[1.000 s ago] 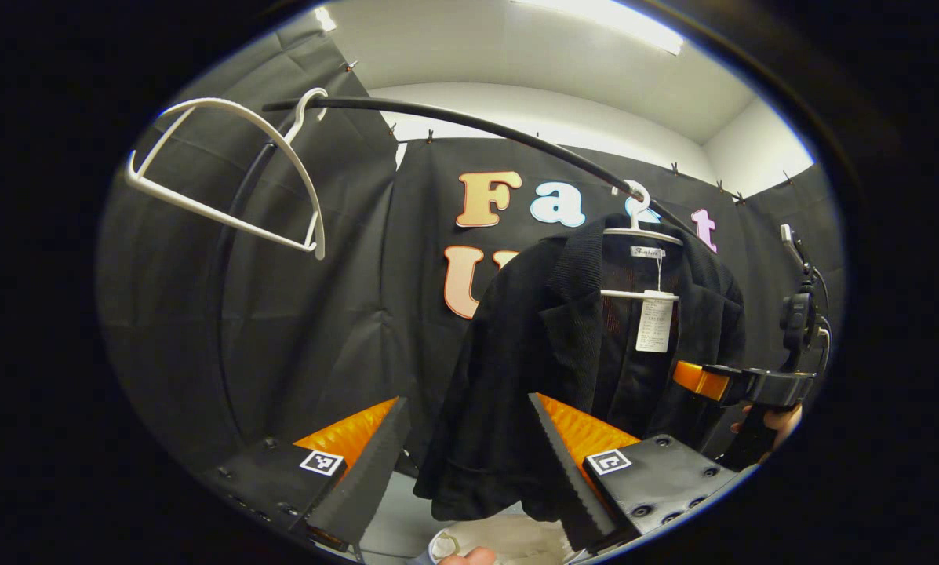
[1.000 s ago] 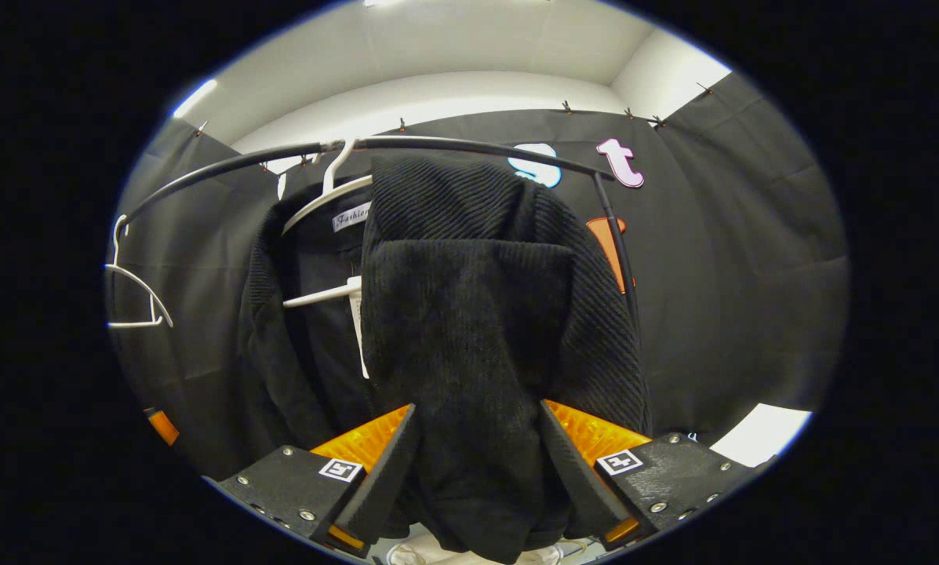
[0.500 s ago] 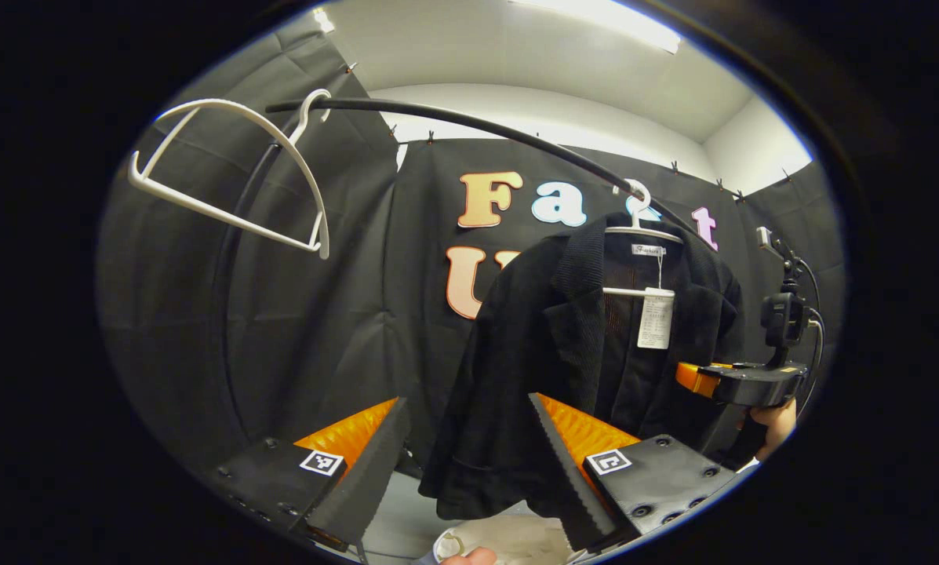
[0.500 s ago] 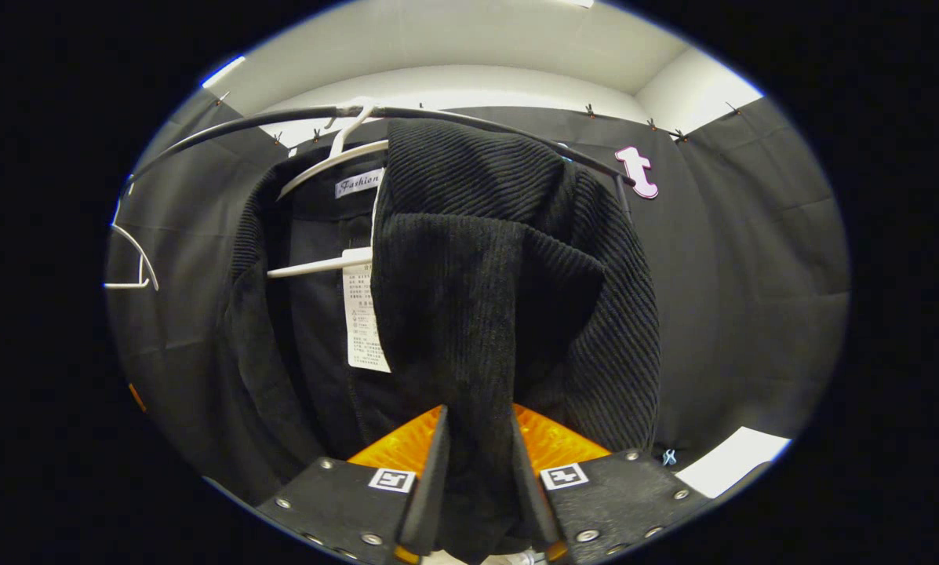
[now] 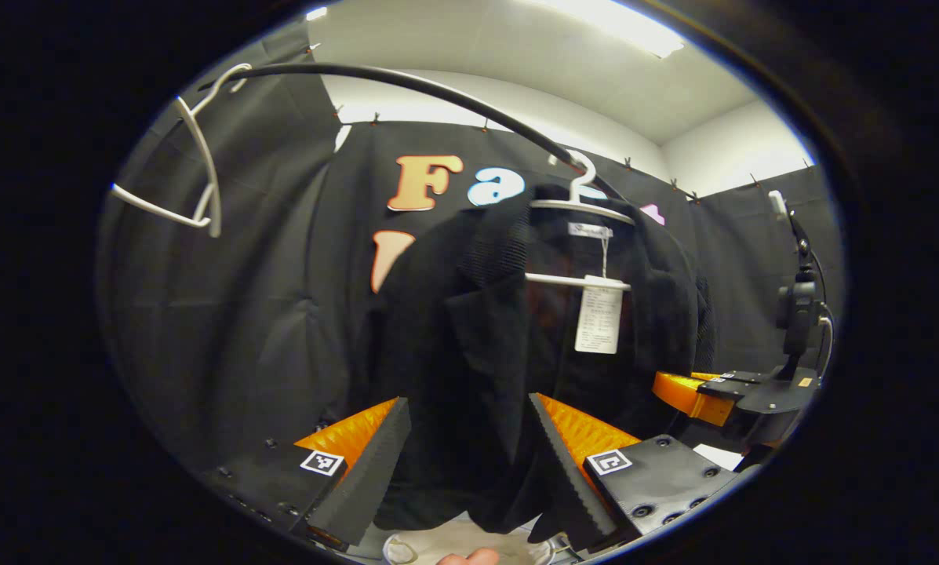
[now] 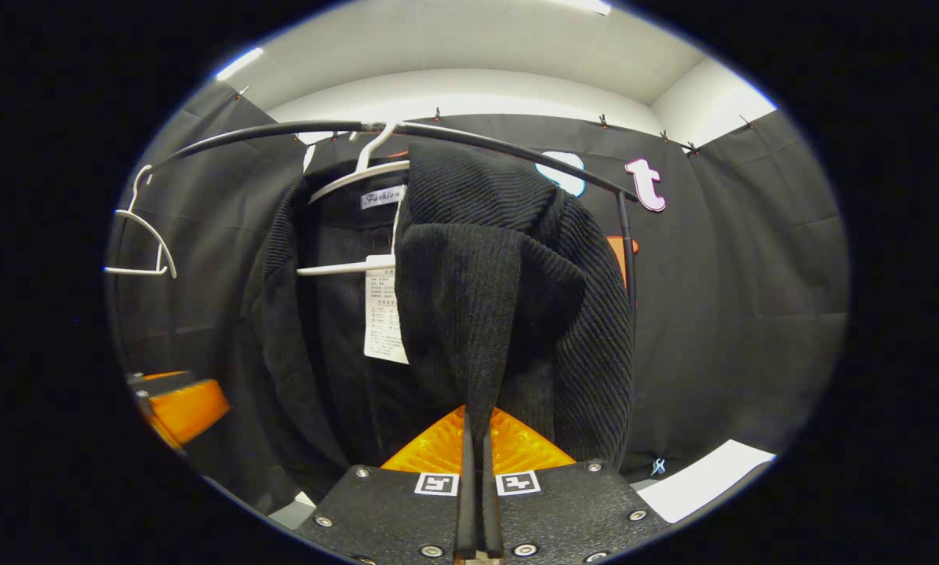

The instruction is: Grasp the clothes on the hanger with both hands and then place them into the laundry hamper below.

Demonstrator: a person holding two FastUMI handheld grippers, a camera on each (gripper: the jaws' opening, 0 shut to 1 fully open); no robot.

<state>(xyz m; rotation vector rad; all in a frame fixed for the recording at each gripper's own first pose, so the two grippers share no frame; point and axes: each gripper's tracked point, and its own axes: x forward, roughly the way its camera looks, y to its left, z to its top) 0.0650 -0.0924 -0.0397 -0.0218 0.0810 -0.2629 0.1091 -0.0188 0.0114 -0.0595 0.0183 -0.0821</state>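
Left gripper view: left gripper (image 5: 465, 463) jaws stood wide, black jacket (image 5: 469, 345) front hanging vertically between them, unpinched. Right gripper (image 6: 475, 479) jaws were pinched on its other front edge.

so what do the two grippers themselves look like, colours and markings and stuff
Both match. The left gripper has two dark grey fingers with saw-toothed edges, ribbed orange panels behind them, and black screwed-down base plates, each bearing a small square black-and-white marker. The right gripper carries the same orange ribbing, black plates, screws and paired markers. In the left gripper view it also shows a black upright mount with a cable.
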